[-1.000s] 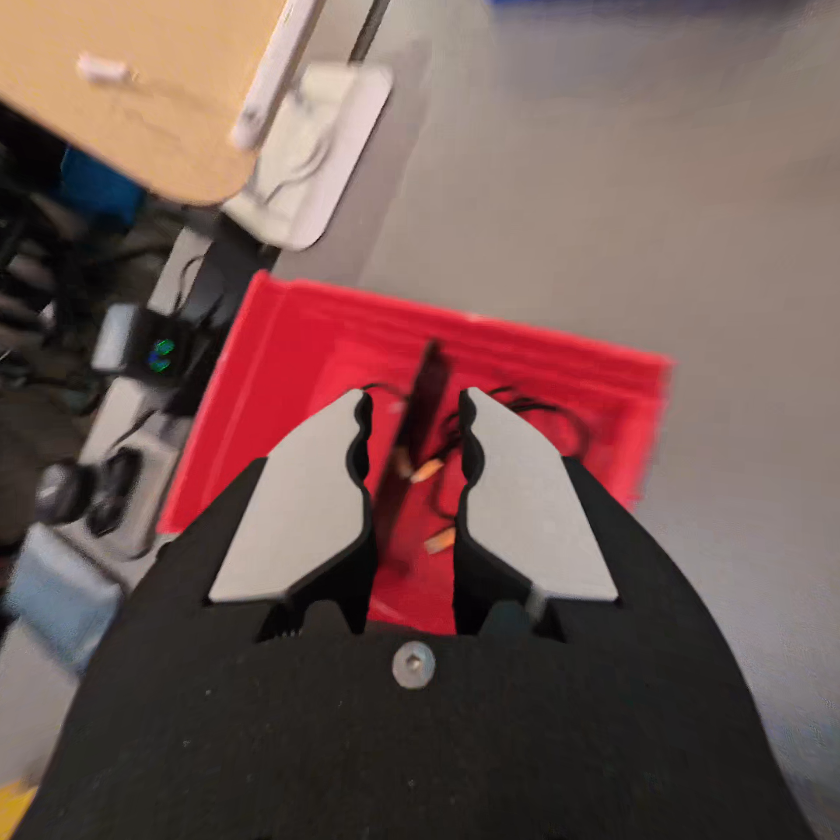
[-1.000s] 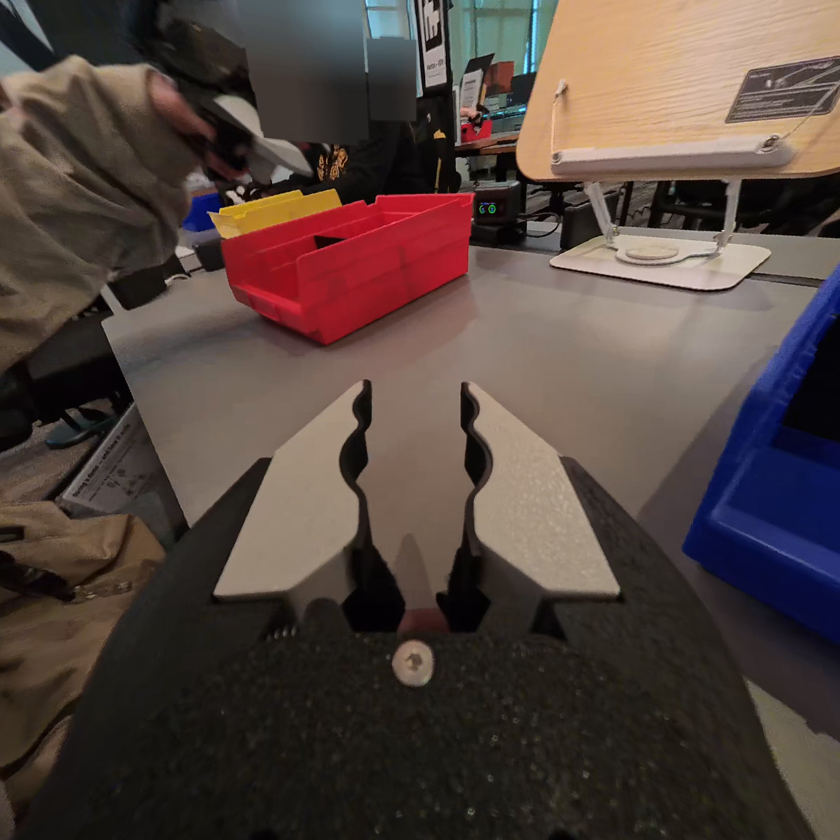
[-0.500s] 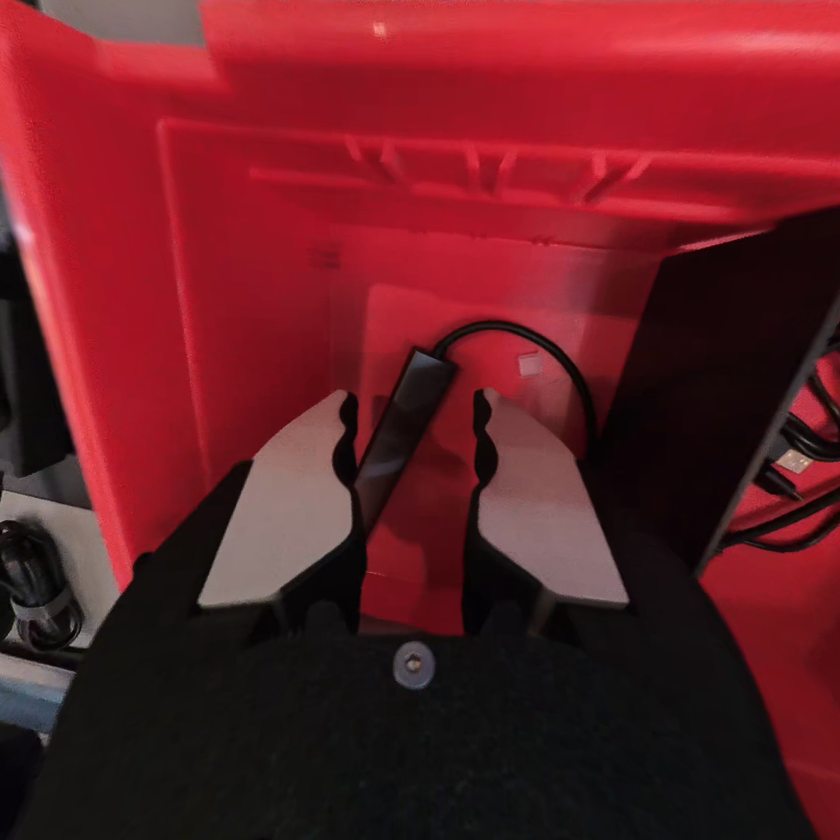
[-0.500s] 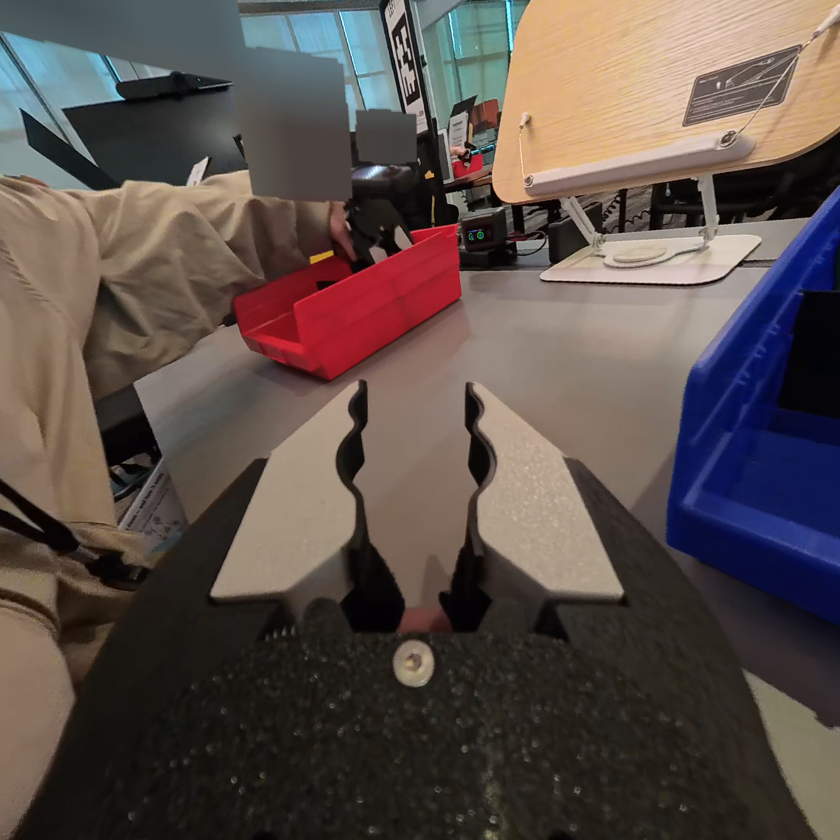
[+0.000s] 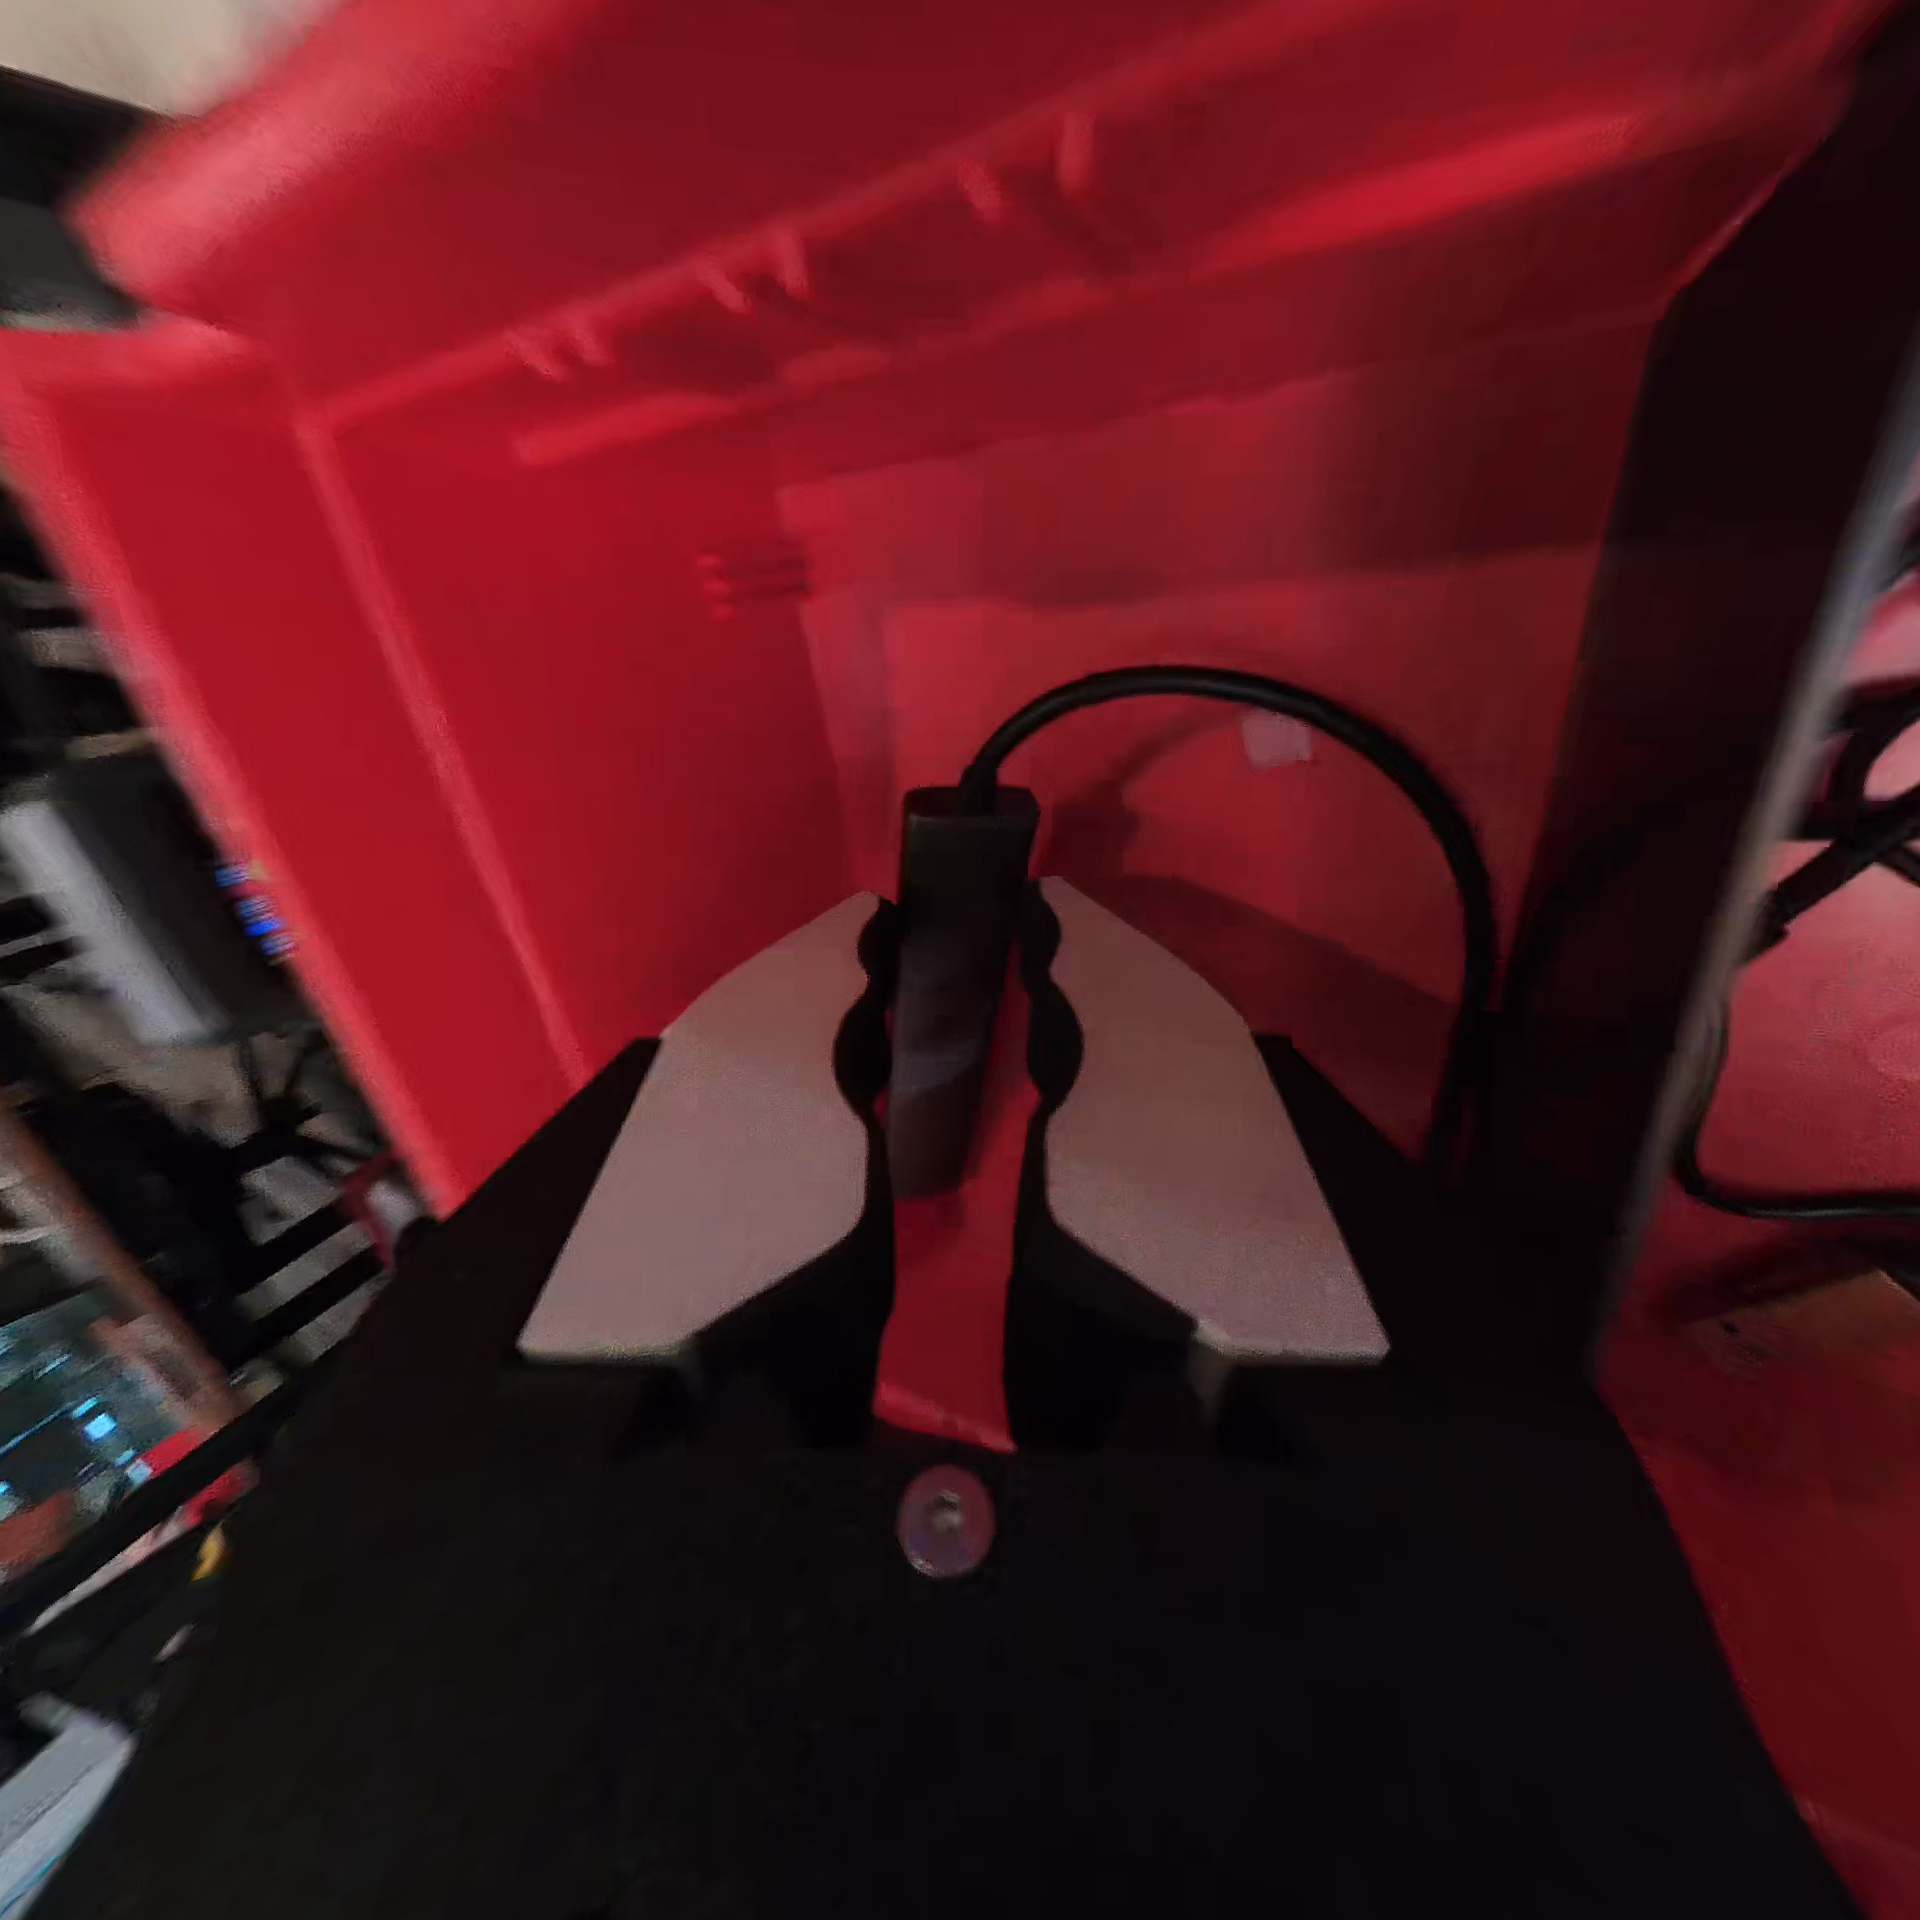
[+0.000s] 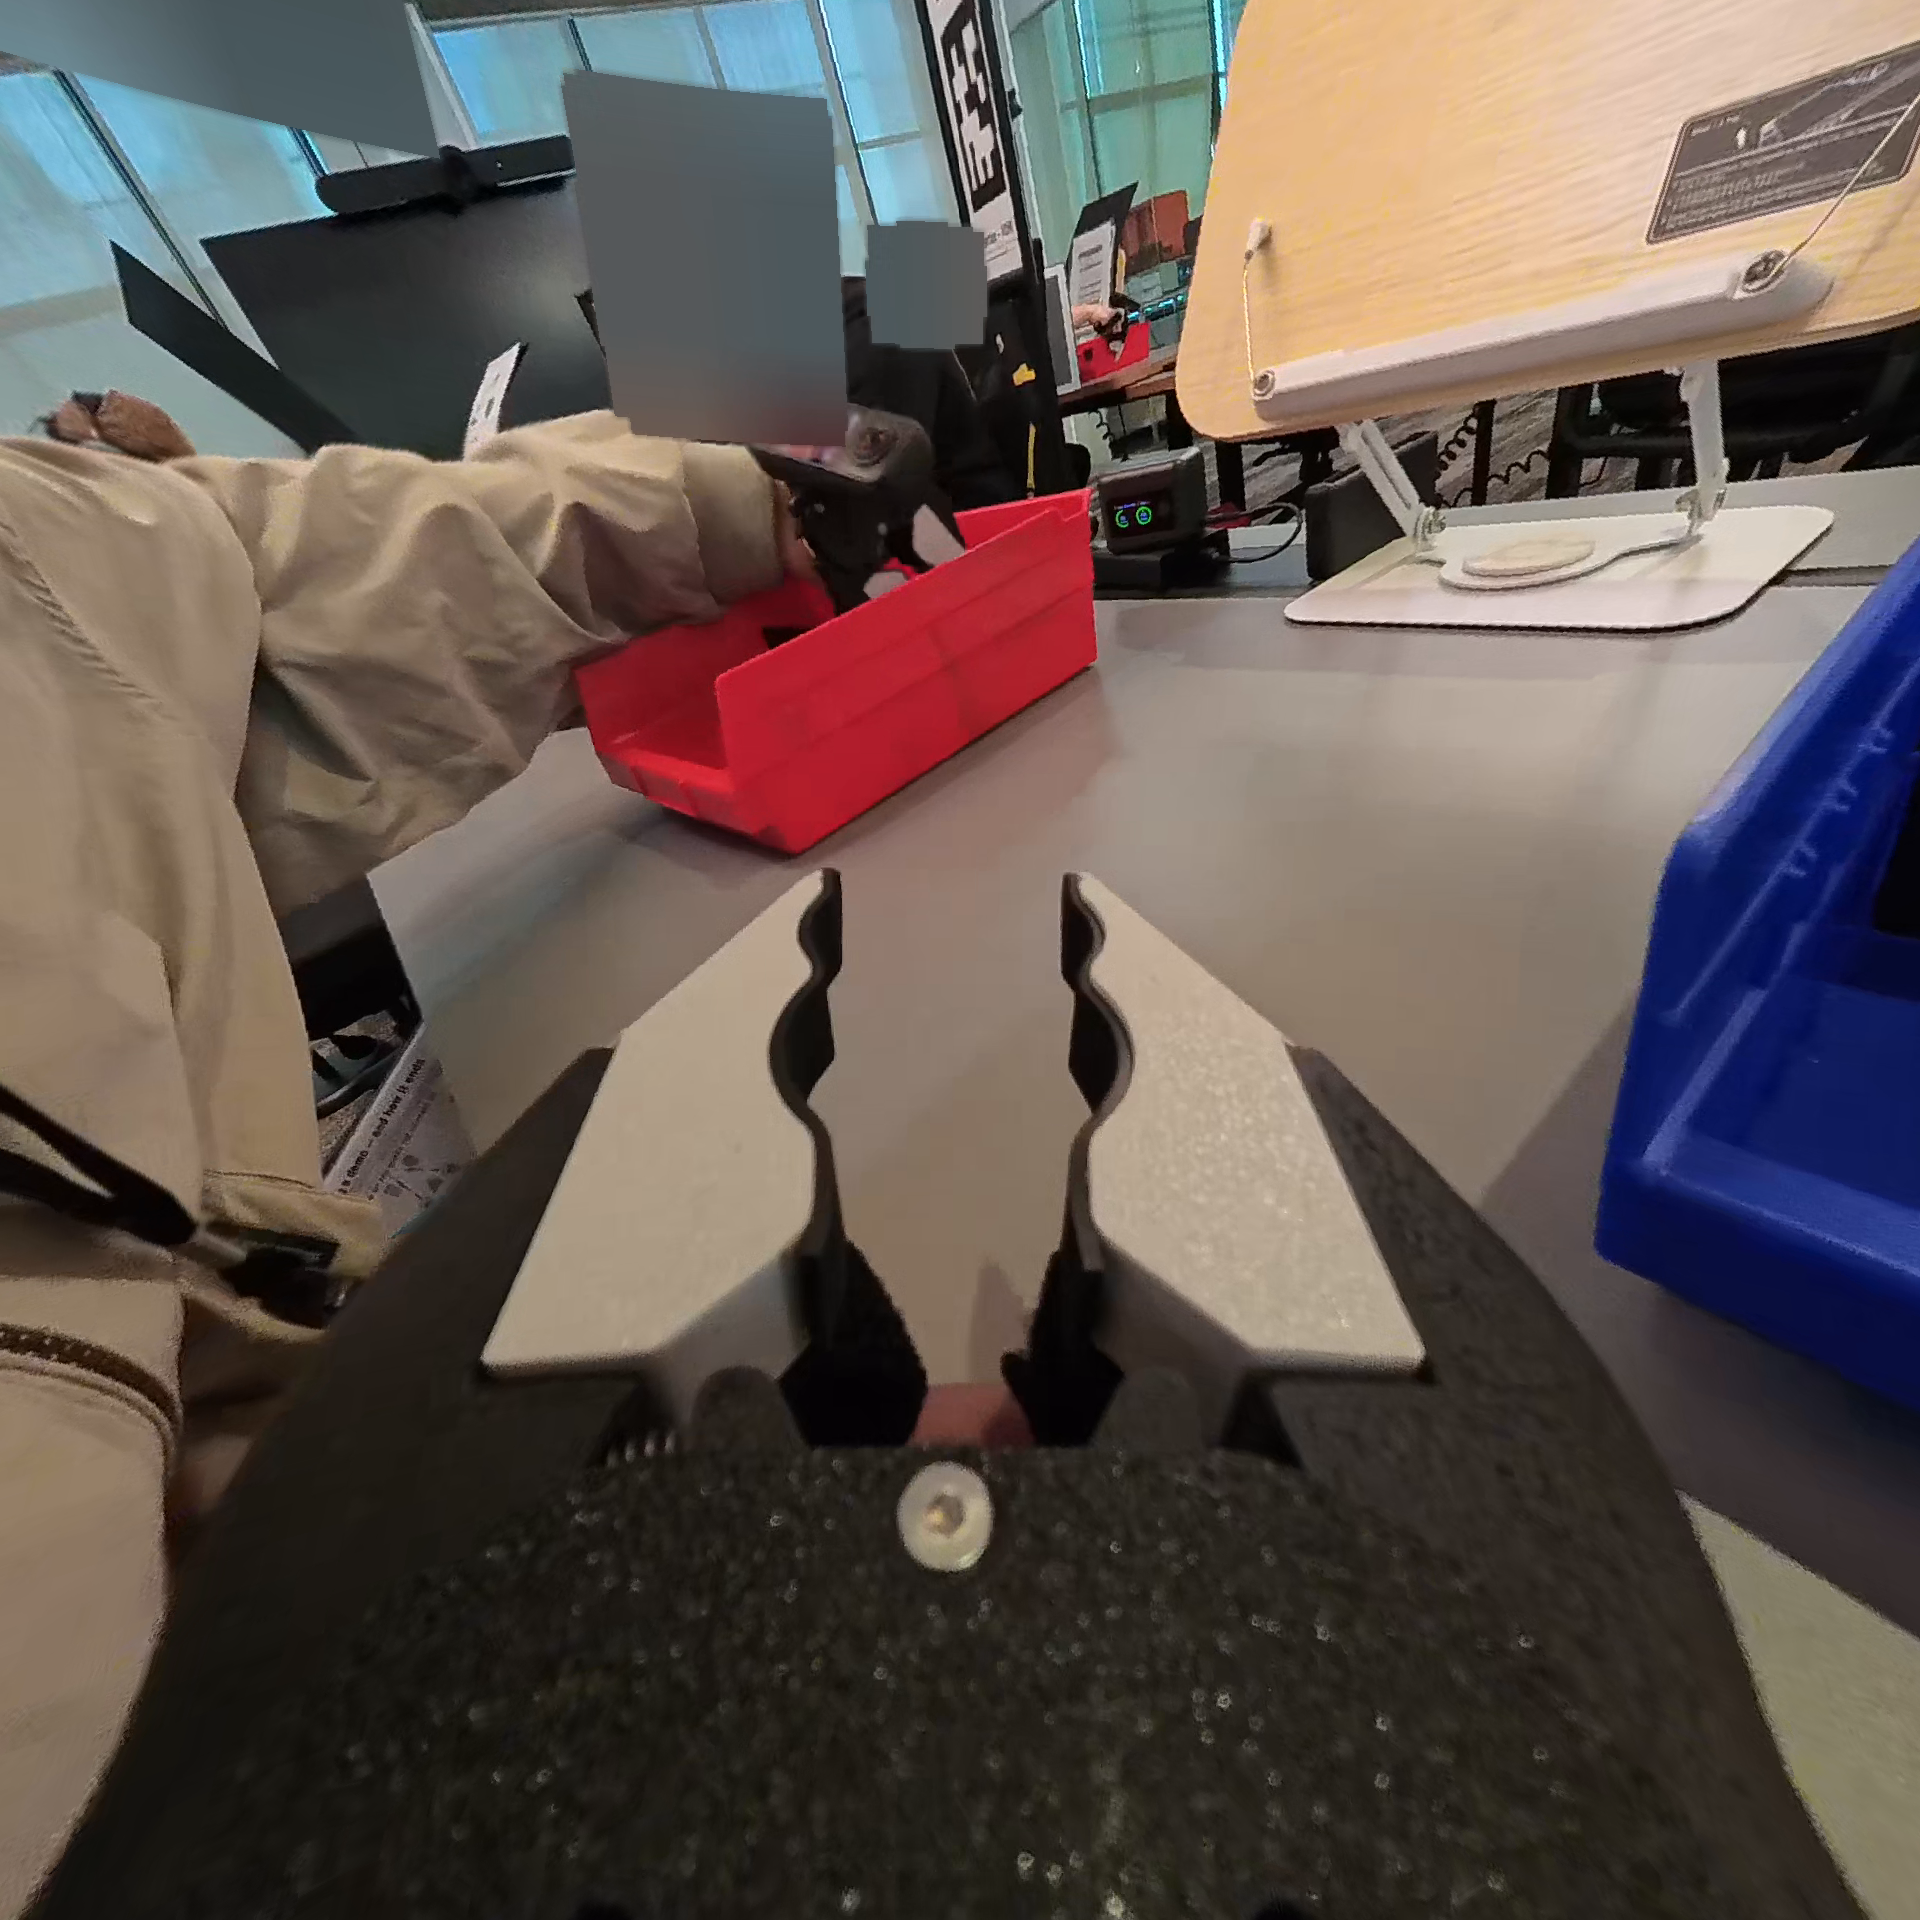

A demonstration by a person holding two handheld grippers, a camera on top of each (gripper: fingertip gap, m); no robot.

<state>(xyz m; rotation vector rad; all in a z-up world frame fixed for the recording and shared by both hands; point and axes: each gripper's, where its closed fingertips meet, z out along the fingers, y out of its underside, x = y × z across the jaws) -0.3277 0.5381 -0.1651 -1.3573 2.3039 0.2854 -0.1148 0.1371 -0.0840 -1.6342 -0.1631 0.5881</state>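
My left gripper [image 5: 958,914] is down inside a red bin [image 5: 623,675], shut on a slim black cabled device [image 5: 951,997] that stands between its fingers. The device's black cable [image 5: 1351,727] loops up and to the right, toward a black divider [image 5: 1662,727]. The right wrist view shows the same red bin [image 6: 914,686] on the grey table [image 6: 1351,790], with the left gripper [image 6: 873,509] reaching into it. My right gripper [image 6: 948,894] is open and empty, low over the table, apart from both bins.
More black cables [image 5: 1870,831] lie beyond the divider. A blue bin [image 6: 1787,1039] stands close on the right. A wooden book stand [image 6: 1558,156] on a white base [image 6: 1558,561] is at the back right. A person's beige sleeve [image 6: 416,582] fills the left. Across from one pair of fingers to the other is roughly 45 cm.
My left gripper went down into the red bin, straddled the black device and closed on it. My right gripper stayed open and shifted slightly.
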